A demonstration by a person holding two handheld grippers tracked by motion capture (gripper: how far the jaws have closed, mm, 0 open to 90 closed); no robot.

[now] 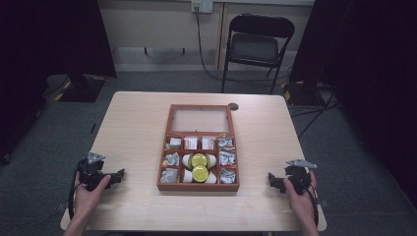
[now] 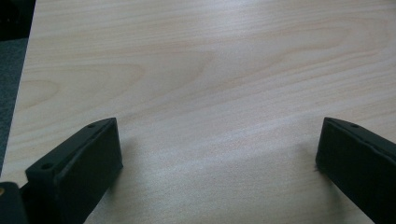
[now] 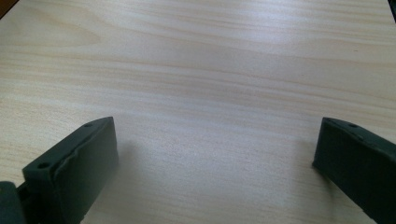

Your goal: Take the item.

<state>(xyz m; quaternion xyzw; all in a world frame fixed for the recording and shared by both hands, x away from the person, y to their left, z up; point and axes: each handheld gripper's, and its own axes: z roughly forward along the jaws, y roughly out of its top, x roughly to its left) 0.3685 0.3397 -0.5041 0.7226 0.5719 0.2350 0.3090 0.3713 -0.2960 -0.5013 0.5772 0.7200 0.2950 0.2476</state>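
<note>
My wooden compartment box (image 1: 198,186) sits at the centre of the frame with its glass-paned lid lying open behind it, two yellow-lidded white jars (image 1: 199,167) in the middle cells, small packets (image 1: 226,158) around them.

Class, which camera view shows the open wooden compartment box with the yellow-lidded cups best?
The high view: the open wooden compartment box sits whole at the table's middle, lid raised, two yellow-lidded cups in its central compartments, packets around them. The left gripper view and right gripper view look across bare pale wooden tabletop between open jaws.
</note>
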